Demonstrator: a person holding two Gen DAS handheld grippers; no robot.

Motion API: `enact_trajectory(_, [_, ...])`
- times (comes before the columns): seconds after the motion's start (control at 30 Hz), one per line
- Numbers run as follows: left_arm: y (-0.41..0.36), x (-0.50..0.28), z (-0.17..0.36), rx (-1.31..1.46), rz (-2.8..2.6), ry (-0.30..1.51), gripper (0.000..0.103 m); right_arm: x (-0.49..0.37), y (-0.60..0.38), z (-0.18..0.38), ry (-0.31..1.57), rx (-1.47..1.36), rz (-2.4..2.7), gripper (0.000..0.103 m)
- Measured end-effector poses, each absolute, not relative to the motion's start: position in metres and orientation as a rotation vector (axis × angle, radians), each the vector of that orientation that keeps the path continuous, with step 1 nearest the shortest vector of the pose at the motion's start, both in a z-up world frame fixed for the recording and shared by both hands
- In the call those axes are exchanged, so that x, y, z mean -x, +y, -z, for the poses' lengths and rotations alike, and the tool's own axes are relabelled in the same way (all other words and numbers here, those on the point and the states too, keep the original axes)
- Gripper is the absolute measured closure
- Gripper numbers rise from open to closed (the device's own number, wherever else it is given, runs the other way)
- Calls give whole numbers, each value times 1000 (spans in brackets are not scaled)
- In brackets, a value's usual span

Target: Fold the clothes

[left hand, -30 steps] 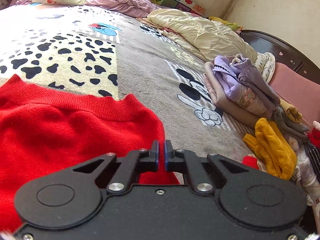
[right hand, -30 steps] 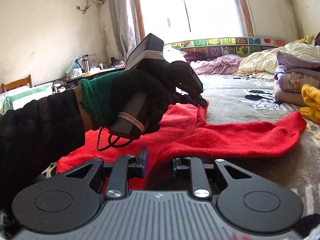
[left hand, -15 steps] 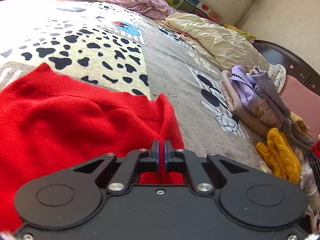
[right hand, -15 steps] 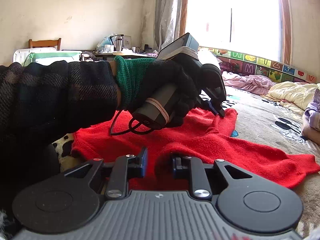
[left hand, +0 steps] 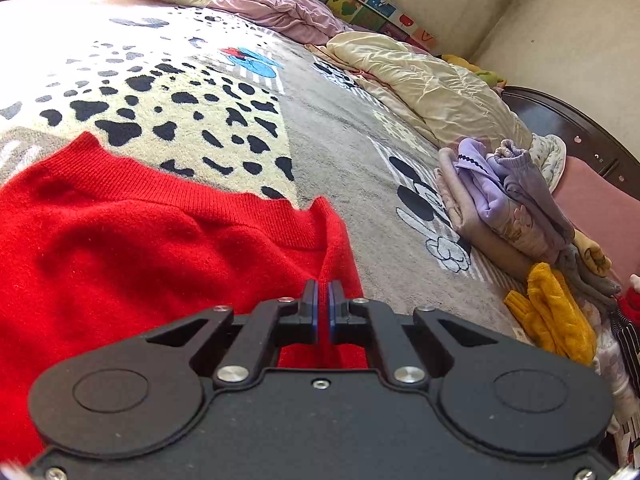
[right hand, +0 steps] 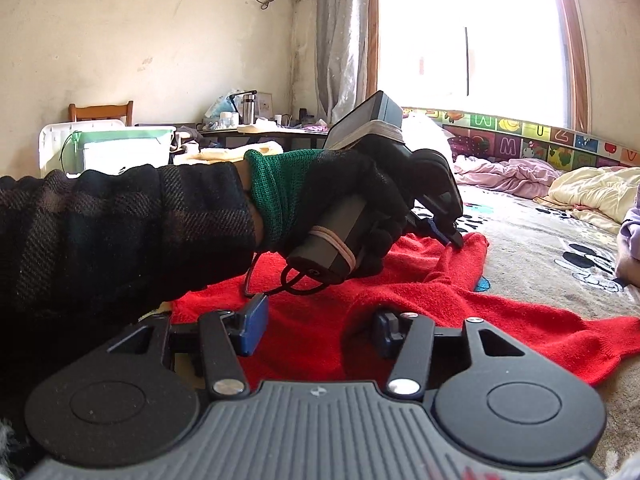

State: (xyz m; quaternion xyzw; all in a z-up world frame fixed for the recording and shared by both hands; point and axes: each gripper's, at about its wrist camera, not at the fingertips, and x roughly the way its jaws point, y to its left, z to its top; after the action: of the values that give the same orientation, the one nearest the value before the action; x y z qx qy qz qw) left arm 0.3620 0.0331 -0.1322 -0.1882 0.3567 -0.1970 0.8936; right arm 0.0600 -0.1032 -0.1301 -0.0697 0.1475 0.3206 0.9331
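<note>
A red knit sweater (left hand: 132, 248) lies spread on the patterned bed cover (left hand: 340, 140). My left gripper (left hand: 323, 300) is shut on a raised fold of the sweater near its ribbed hem corner. In the right wrist view the same gripper (right hand: 454, 238), held in a black-gloved hand, pinches the red cloth (right hand: 420, 300) low over the bed. My right gripper (right hand: 316, 320) is open and empty, low over the sweater's near part, with red cloth between and beyond its fingers.
Folded purple and beige clothes (left hand: 500, 200) and a yellow knit (left hand: 556, 312) are piled at the right. A cream quilt (left hand: 436, 92) and a pink blanket (left hand: 280, 12) lie at the far end. A desk and a chair (right hand: 100, 112) stand by the wall.
My left gripper has carried the pinched sweater edge inward and lower, so the fold lies nearer the hem. My right gripper has opened wider and stayed low.
</note>
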Motion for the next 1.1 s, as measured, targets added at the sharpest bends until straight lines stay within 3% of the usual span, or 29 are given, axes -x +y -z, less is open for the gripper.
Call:
enact_trajectory(0.2, [35,-364,135,394,404,741,99,-64,-81,148,435,287,-705,33])
enact_trajectory(0.63, [40,-369,128,446,405,699,99,-45,-84,146,365,307,-683,32])
enact_trajectory(0.7, [34,-371,132,434,411,719,87,-43,-85,143,342,305,-671,32])
enact_trajectory(0.77, [28,-371,136,401,407,723,84,-43,-85,145,346,305,-674,32])
enact_trajectory(0.83, [24,-369,134,362,396,704,99,-43,-84,148,361,310,-681,32])
enact_trajectory(1.1, [35,-367,138,346,330,728,100,-45,-86,153,409,298,-712,29])
